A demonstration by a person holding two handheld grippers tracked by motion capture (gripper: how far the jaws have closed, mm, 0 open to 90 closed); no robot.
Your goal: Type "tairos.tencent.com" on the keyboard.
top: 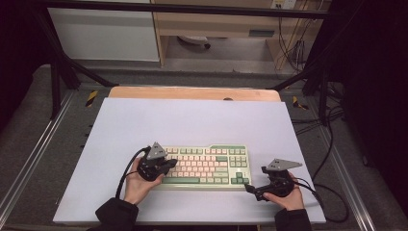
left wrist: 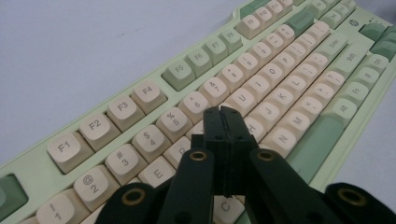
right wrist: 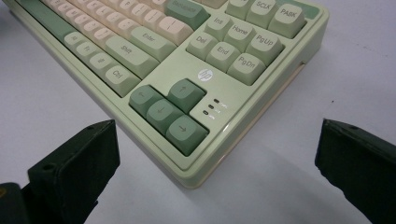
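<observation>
Pressing keyboard [left wrist: 261, 93], jaws closed.

Bare mat [top: 192, 122] beyond the keyboard [top: 207, 166] leaves open passage.

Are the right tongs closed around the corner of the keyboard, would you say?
No, the right tongs stand wide open, short of the keyboard corner and not touching it.

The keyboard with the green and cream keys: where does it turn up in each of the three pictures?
High view: the keyboard lies low on the white table, between the two grippers.
Left gripper view: its function and letter rows run diagonally across the picture, under the shut left gripper.
Right gripper view: its arrow-key corner sits between the open right gripper's jaws.
Shared landmark: the dark green Backspace key.
</observation>
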